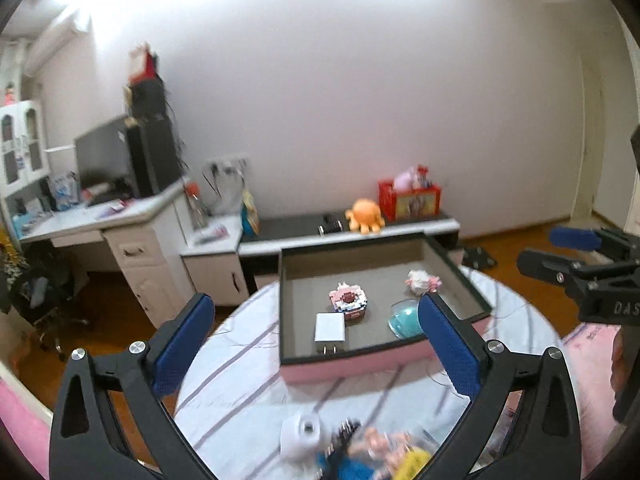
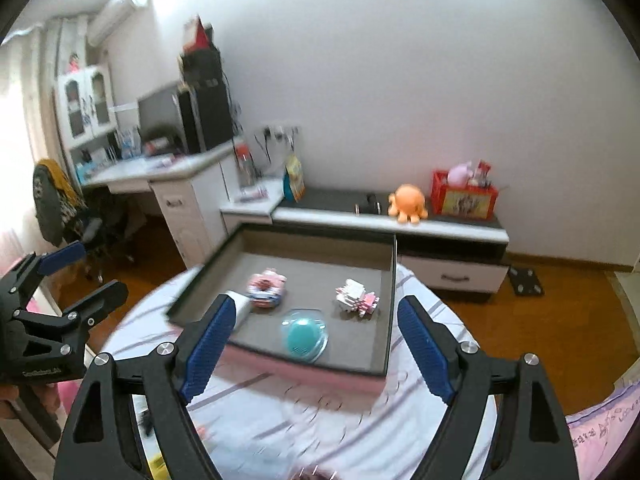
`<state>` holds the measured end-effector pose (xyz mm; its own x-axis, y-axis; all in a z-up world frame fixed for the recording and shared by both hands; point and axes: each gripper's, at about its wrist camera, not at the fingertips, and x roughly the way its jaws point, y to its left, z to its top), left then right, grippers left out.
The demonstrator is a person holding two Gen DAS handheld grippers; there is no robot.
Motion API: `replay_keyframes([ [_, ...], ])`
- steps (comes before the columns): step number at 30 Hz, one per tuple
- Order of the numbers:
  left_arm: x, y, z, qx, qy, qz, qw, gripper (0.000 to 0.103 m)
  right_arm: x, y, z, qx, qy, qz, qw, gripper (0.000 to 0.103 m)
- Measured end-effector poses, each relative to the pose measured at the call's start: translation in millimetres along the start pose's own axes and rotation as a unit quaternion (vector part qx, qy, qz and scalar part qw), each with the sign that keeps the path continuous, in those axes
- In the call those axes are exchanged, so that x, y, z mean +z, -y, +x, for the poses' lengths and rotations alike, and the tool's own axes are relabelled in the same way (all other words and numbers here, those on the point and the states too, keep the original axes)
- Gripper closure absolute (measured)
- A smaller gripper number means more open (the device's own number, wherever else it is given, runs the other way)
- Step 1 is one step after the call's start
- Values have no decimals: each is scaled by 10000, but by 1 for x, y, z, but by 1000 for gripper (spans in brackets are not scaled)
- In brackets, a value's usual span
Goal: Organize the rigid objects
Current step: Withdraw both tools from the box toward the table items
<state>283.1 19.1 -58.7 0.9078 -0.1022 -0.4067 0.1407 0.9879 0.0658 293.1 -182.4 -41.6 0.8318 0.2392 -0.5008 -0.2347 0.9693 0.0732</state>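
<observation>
- Tray (image 1: 384, 354), pink-sided with a grey floor, sits on the round table (image 1: 240, 380) under a striped cloth, ahead of and below both my grippers.
- Four rigid pieces already lie in it: a white charger plug (image 1: 329, 330) at the near edge, a pink block-built ring (image 1: 349, 302) just behind it, a pink-and-white block figure (image 1: 422, 281) further back, and a teal disc under a clear cover (image 1: 404, 322) near the front.
- My left gripper (image 1: 316, 348) has its jaws spread wide with nothing between the pads; they frame the tray without touching it.
- My right gripper (image 2: 312, 344) is likewise spread apart and empty, aimed at the tray's near side, the teal disc (image 2: 305, 340) straight ahead between its fingers.
- What looks left to sort is the blurred heap at the table's near edge, right under my left gripper: a white roll (image 1: 300, 436), something dark and bristly (image 1: 344, 434), and blue and yellow pieces I cannot identify.
- That heap lies below and behind my left fingertips, on my side of the tray; the right wrist view shows only scraps of it at the bottom edge.
- So I judge the left hand nearer: it would need to pitch down and draw back toward me to reach the heap.
- Long axes in the heap are too smeared to call.
</observation>
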Motion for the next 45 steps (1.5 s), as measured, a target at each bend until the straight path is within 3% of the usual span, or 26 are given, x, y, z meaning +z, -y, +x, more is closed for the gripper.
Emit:
replay_keyframes([
  [4,-19,5,-62,151,420,-17,9990,0,-22,-21,-54,-60,448,-81,9989,0],
  [8,-43,17,-109,270,671,-35,9974,0,-46,-38,-98,-145,876,-142,9959,0],
  [13,-75,29,-153,734,990,-77,9923,0,-85,-55,-148,-685,1587,-162,9848,0],
  [20,-96,24,-182,613,1114,-299,9914,0,-129,-57,-182,-1312,2007,242,9705,0],
  [30,-105,24,-173,597,925,-213,9937,0,-139,-53,-183,-1404,1896,215,9715,0],
  [35,-116,14,-152,625,570,-250,9961,0,-146,-46,-168,-1467,1646,244,9751,0],
  [45,-153,-4,-89,503,-522,-391,9966,0,-179,-32,-79,-1310,266,268,9907,0],
])
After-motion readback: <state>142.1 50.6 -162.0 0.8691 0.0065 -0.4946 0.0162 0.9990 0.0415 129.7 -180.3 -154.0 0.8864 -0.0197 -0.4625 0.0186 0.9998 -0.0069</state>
